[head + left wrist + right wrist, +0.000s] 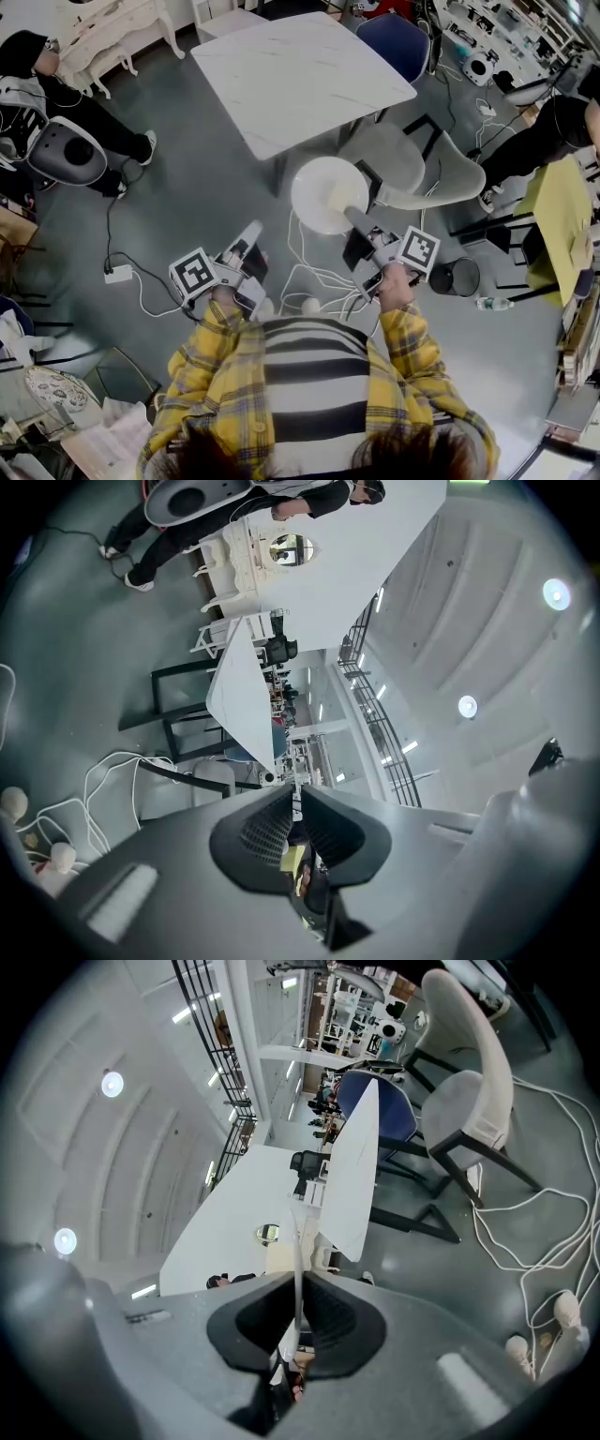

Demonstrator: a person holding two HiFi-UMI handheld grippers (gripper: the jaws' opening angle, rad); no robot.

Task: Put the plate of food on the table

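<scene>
A round white plate point(323, 192) hangs above the grey floor, short of the white marble table point(300, 70); what lies on it is too pale to make out. My right gripper point(355, 220) is shut on the plate's near rim. In the right gripper view the plate point(297, 1241) shows edge-on as a thin white line clamped between the dark pads of that gripper point(298, 1283), with the table point(361, 1171) ahead. My left gripper point(251, 234) hangs lower left of the plate, apart from it. In its own view the left gripper point(293, 794) is shut with nothing in it.
A grey chair point(412, 164) stands just right of the plate and a blue chair point(394, 42) at the table's far corner. White cables point(305, 272) and a power strip point(118, 274) lie on the floor. A black bin point(455, 277) stands right. People sit at far left and right.
</scene>
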